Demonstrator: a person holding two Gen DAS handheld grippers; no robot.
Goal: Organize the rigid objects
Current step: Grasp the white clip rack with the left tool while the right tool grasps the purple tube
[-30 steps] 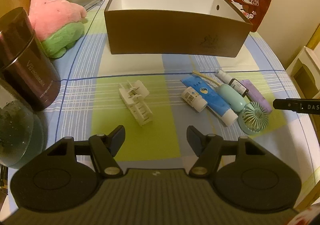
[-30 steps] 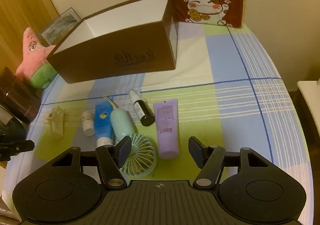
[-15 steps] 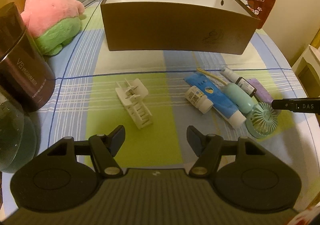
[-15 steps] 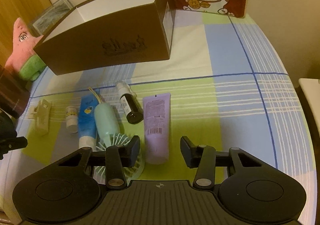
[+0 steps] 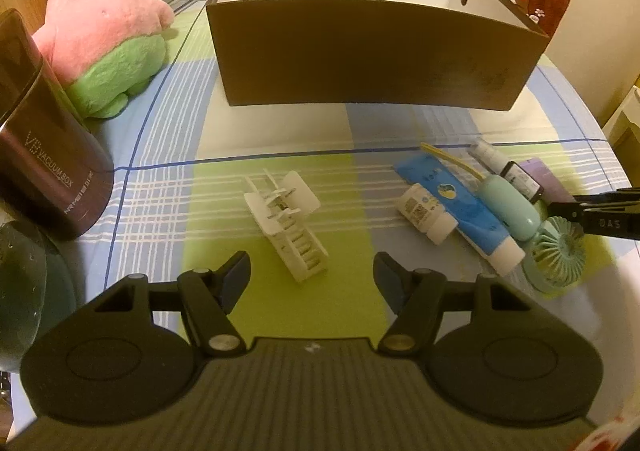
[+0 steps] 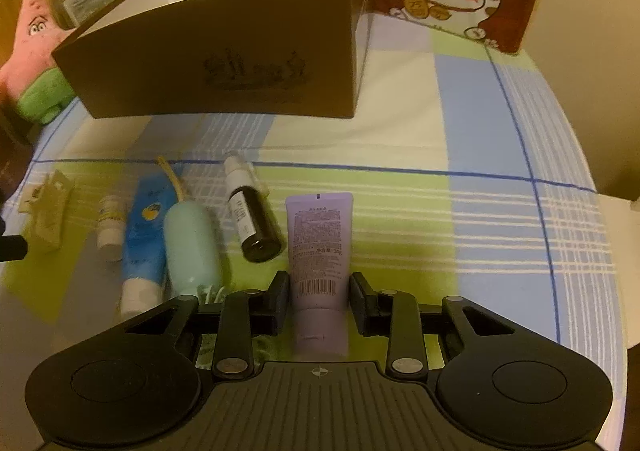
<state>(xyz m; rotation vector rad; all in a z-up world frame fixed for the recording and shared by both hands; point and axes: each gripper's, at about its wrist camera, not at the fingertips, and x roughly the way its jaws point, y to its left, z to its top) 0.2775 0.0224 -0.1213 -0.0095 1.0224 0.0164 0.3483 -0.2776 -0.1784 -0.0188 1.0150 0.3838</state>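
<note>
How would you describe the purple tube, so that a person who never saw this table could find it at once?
Start at the big brown box on the checked tablecloth; in front of it a row of toiletries lies flat. The purple tube is at the row's right end, beside a dark bottle. It alone is lilac, and it lies between the closing jaws of the right gripper.
</note>
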